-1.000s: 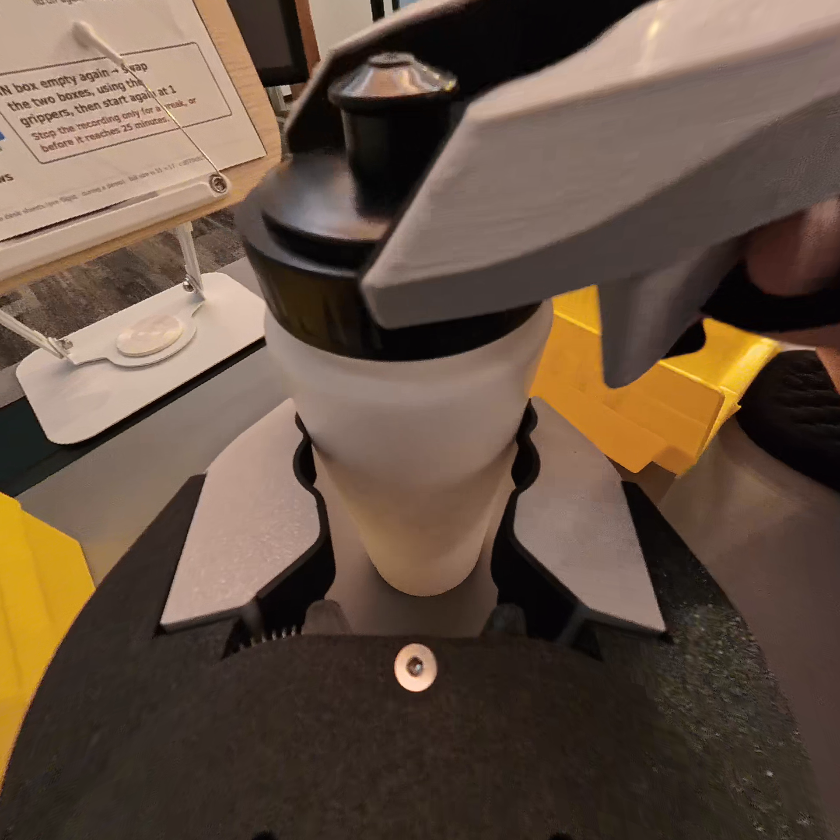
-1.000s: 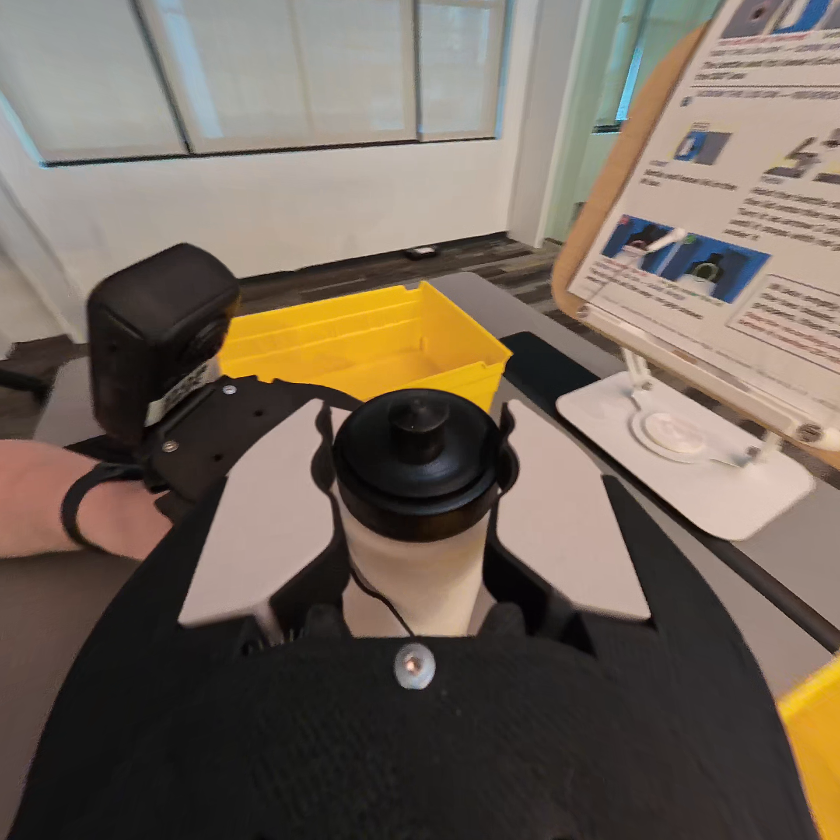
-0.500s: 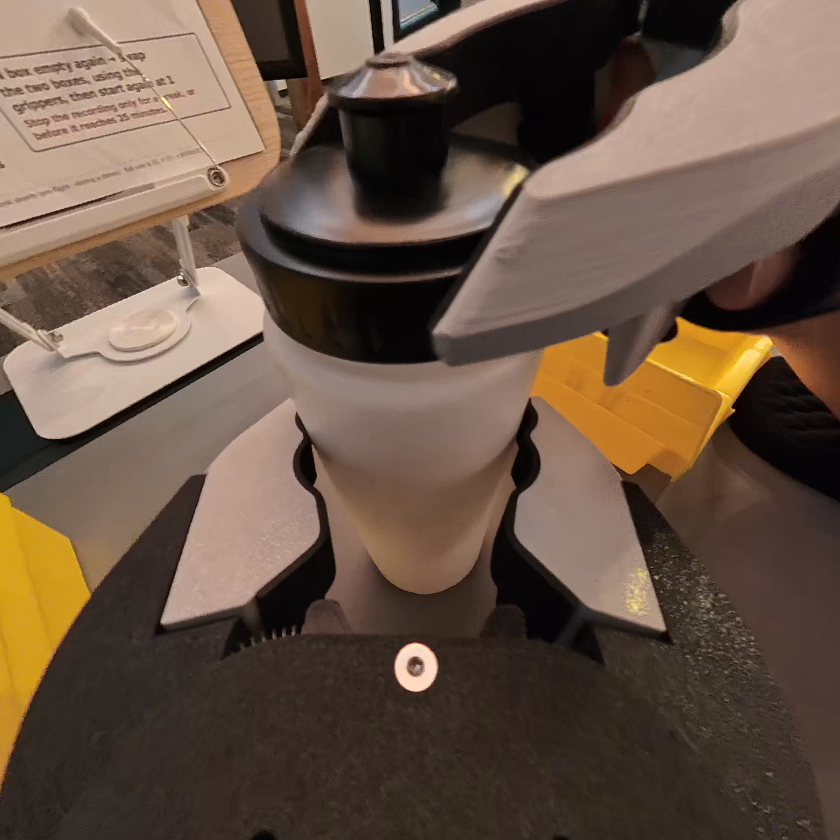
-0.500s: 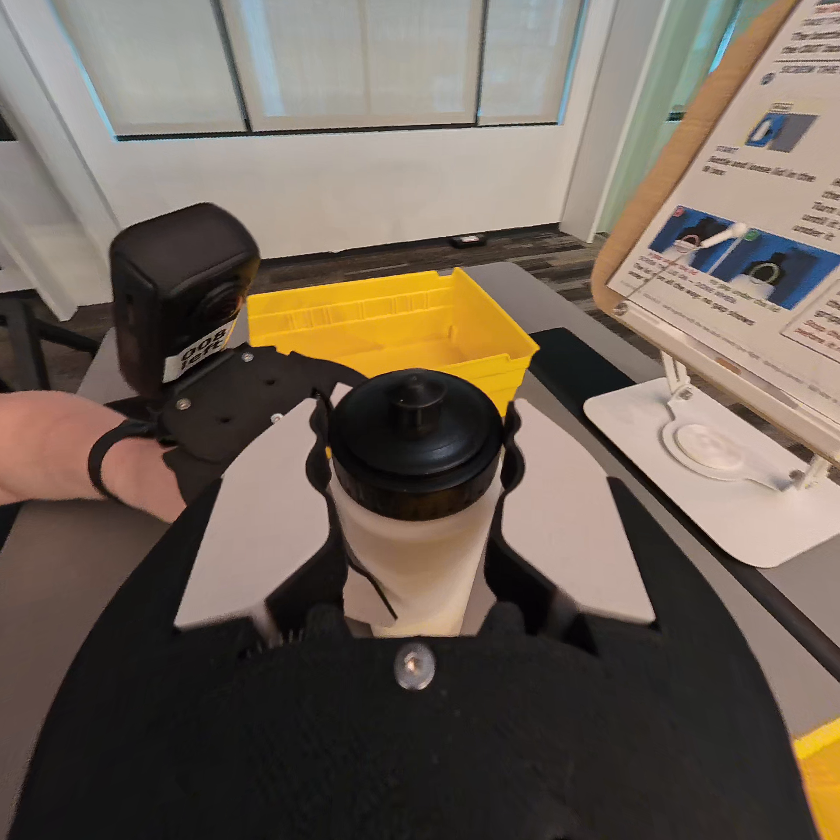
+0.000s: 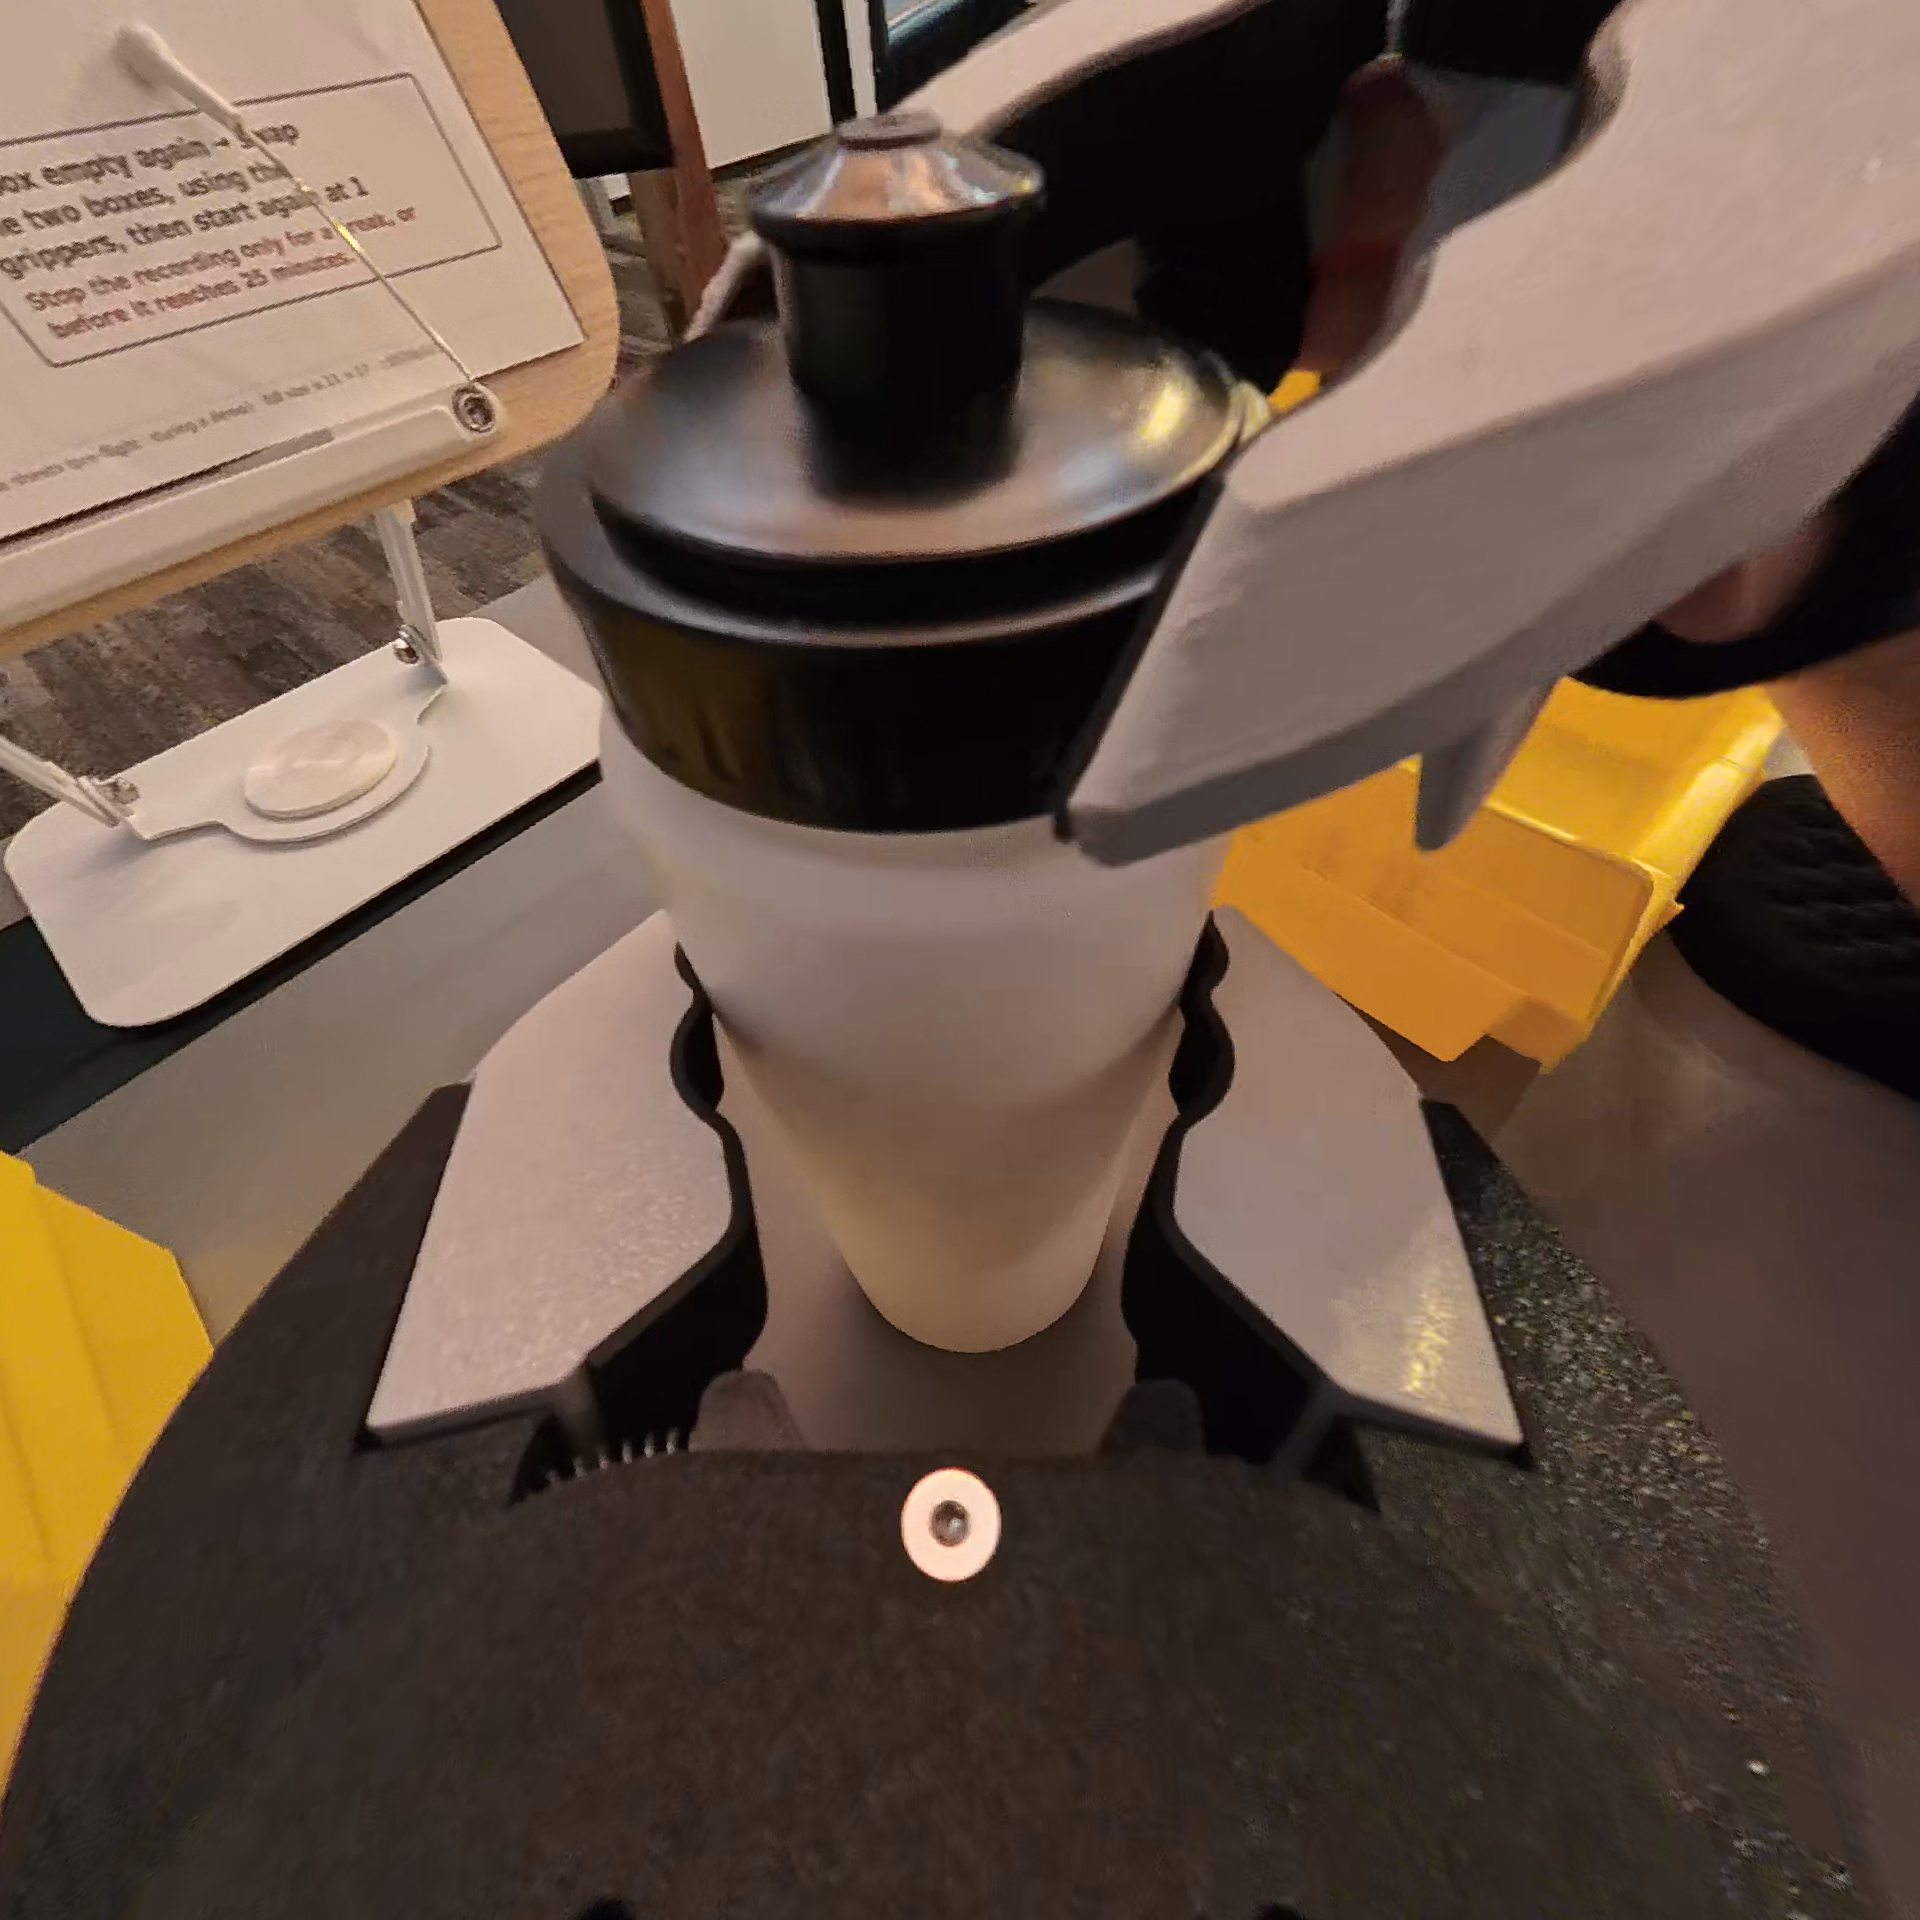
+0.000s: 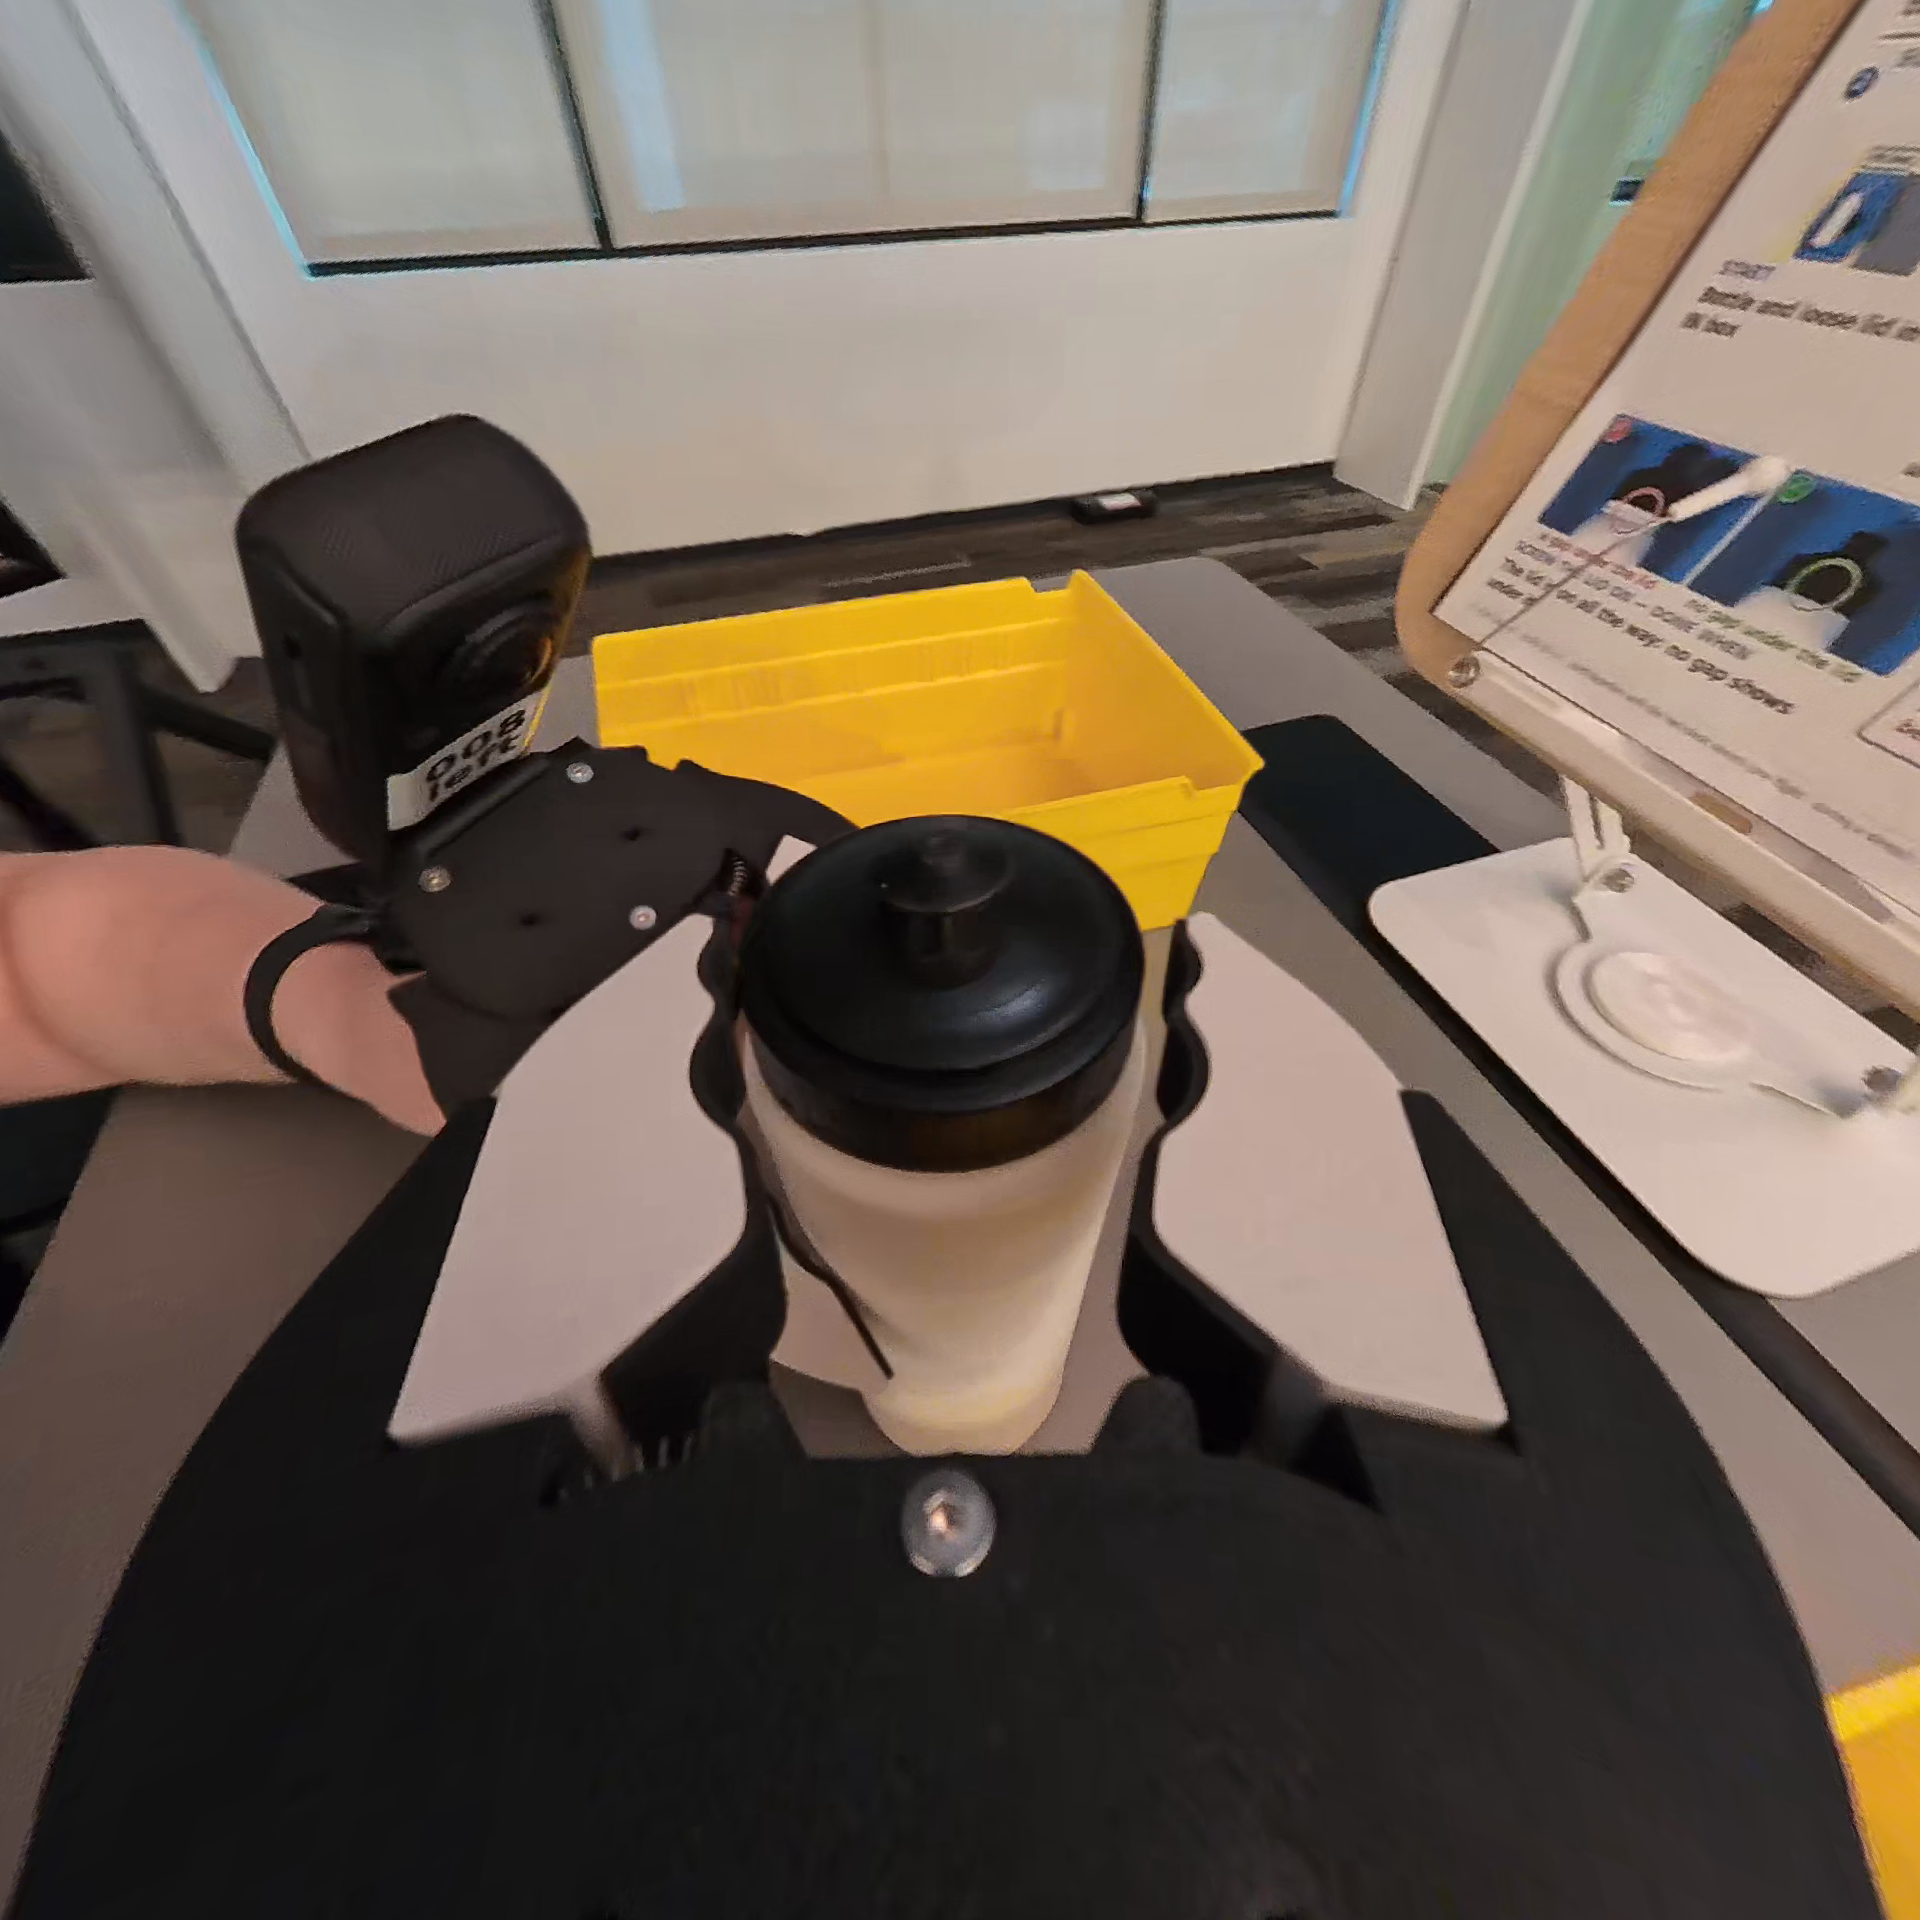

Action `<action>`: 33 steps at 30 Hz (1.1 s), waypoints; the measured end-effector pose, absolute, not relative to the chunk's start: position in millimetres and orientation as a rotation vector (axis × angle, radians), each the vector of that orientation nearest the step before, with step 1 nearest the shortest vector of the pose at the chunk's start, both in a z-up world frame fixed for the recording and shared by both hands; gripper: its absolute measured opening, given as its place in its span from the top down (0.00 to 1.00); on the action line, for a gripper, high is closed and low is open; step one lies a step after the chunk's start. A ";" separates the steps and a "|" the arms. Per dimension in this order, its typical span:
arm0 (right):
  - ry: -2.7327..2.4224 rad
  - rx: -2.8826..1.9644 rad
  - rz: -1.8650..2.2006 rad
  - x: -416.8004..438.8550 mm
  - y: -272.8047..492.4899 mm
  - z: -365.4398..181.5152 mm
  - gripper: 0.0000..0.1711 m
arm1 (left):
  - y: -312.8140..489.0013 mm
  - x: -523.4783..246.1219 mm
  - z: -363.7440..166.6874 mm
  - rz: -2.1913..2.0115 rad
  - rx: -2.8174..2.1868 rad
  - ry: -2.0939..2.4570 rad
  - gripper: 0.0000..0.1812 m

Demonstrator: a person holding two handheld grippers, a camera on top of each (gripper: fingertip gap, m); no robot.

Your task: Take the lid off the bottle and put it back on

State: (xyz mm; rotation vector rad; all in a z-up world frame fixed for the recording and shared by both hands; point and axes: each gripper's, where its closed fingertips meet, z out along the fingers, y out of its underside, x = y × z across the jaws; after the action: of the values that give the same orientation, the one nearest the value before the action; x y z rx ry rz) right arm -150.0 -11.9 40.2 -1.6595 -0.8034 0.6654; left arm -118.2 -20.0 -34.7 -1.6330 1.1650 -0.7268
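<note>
- Desk (image 6: 1299, 644) is carrying a yellow bin (image 6: 935, 707) and a stand with a printed instruction sheet (image 6: 1714, 520).
- Left claw (image 5: 951, 1049) is clenching the white bottle (image 5: 935, 1039) upright.
- Right claw (image 6: 945, 1049) is gripping its black lid (image 6: 940, 997).
- White sticker (image 6: 468, 769) bearing print is sitting under the left claw's camera.

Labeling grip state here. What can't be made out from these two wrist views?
- Left wrist view: the right gripper's far finger is hidden behind the lid.
- Both views: thread engagement of lid on bottle is hidden under the lid skirt.
- Right wrist view: the left gripper's pads are hidden behind the right gripper's fingers.
- Both views: the bottle's base is hidden by each gripper's body.
</note>
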 end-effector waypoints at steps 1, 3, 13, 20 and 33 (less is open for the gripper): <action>-0.827 -1.635 0.693 -149.6 -13.5 41.5 0.54 | -21.4 -117.3 -34.7 -0.735 -1.627 1.176 0.52; -0.859 -1.593 0.721 -150.7 -17.1 43.6 0.56 | -24.4 -115.5 -34.8 -0.767 -1.620 1.195 0.52; -0.572 -1.671 0.487 -152.5 -5.5 43.2 0.56 | -15.6 -123.1 -35.3 -0.671 -1.691 1.087 0.52; -0.706 -1.672 0.607 -153.5 -10.0 44.5 0.55 | -17.1 -121.1 -35.5 -0.711 -1.674 1.136 0.52; -0.697 -1.666 0.603 -150.7 -10.2 46.3 0.57 | -16.9 -121.2 -35.6 -0.708 -1.682 1.129 0.52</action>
State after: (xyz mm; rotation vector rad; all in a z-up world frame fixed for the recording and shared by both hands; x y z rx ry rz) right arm -150.7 -10.2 46.3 -1.6664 -0.6968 0.6027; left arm -121.2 -16.9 -35.6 -1.6815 1.1289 -0.7083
